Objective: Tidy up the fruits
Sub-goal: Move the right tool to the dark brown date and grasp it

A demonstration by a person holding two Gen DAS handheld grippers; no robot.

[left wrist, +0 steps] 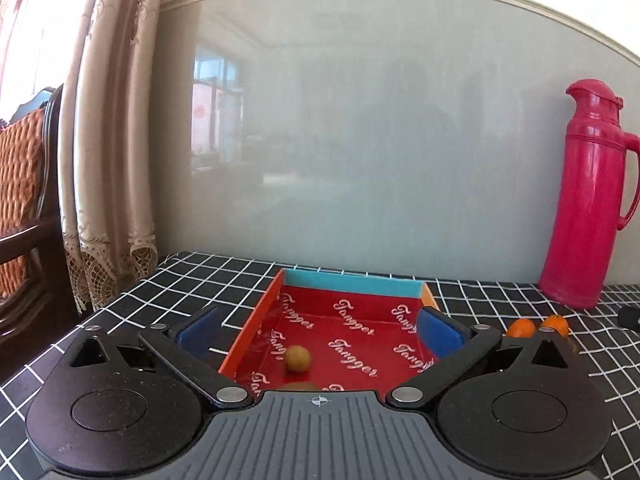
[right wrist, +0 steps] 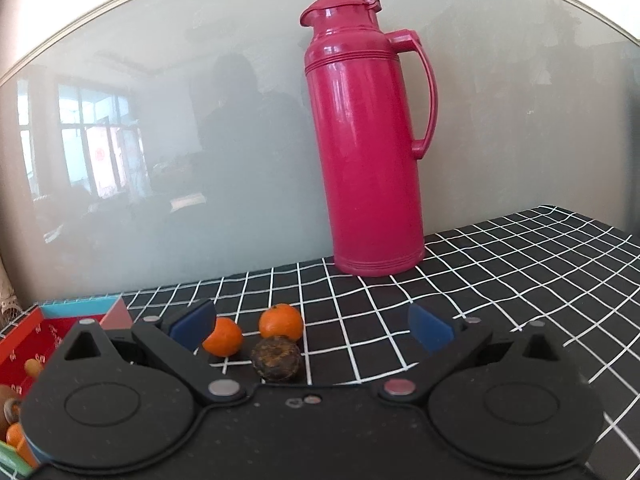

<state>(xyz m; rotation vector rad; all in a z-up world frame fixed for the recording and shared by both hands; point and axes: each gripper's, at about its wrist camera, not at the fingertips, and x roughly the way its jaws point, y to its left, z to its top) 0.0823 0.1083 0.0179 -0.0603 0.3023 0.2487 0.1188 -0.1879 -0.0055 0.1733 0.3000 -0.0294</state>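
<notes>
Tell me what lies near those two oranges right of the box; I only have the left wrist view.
Observer: A dark, wrinkled round fruit lies just in front of the left orange and the right orange, on the checked cloth.
Operator: Is the right tool holding anything?
Observer: No. The right tool is open and grips nothing; the dark fruit lies between its fingers, untouched.
Operator: Anything in the box besides the small tan fruit?
Observer: Yes. At the near end of the box there are more orange and brown pieces, too cut off to name.
</notes>
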